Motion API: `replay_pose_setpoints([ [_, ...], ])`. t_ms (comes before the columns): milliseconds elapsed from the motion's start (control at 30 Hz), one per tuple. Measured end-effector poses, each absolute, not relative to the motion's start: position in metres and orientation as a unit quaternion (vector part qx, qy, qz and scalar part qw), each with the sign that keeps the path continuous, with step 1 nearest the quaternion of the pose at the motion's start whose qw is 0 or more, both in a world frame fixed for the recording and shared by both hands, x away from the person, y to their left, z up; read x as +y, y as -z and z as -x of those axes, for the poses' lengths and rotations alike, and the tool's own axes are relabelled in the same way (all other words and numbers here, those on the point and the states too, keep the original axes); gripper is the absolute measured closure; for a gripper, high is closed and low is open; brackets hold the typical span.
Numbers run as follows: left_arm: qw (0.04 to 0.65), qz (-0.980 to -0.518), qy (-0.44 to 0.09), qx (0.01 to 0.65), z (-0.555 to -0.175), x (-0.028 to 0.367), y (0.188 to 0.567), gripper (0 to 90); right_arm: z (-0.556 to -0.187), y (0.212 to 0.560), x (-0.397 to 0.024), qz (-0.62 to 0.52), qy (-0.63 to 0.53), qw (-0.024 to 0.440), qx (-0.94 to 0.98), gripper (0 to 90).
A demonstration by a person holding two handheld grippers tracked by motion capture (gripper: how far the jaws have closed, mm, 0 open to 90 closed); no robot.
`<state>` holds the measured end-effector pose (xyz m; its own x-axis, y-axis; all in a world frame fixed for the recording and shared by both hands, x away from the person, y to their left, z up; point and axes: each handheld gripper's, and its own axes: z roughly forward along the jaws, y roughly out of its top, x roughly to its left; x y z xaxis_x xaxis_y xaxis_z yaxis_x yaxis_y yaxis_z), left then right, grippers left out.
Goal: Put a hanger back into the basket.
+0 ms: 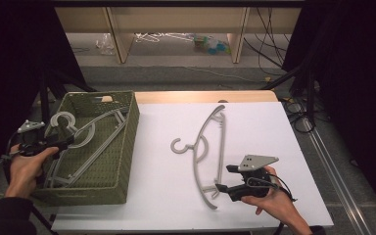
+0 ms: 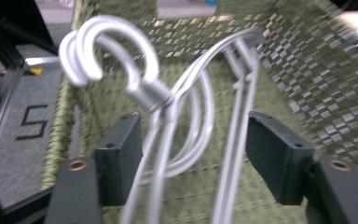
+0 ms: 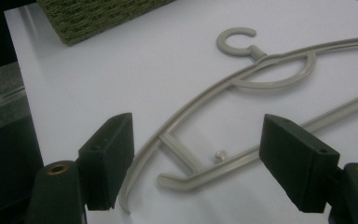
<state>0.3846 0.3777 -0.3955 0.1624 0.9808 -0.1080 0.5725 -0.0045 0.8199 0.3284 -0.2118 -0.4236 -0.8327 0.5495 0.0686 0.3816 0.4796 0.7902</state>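
The right gripper (image 3: 196, 163) stands wide open, holding nothing, over the end of a smooth, curved grey hanger (image 3: 242, 107) on the white table (image 3: 121, 74). The left gripper (image 2: 196, 158) is open around stacked hangers (image 2: 168, 102) in the woven green basket (image 1: 127, 142).

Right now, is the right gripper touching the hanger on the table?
Apart. In the right gripper view, the right gripper stands open, white table showing between each jaw and the hanger.

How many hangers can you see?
3. Two hangers lie stacked in the green basket, their hooks side by side. One hanger lies on the white table. More could hide beneath the stacked pair.
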Motion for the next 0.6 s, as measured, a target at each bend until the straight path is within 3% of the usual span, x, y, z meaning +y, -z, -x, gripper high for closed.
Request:
replay_pose_setpoints([
  [200, 0.414, -0.660, -0.271, 0.564, -0.366, 0.361, 0.382, 30.9, -0.328, 0.424, -0.211, -0.272, -0.433, 0.098, 0.854, 27.2],
  [600, 0.499, -0.671, -0.233, 0.497, -0.331, 0.304, 0.366, 19.1, -0.328, 0.426, -0.209, -0.275, -0.430, 0.097, 0.854, 24.2],
])
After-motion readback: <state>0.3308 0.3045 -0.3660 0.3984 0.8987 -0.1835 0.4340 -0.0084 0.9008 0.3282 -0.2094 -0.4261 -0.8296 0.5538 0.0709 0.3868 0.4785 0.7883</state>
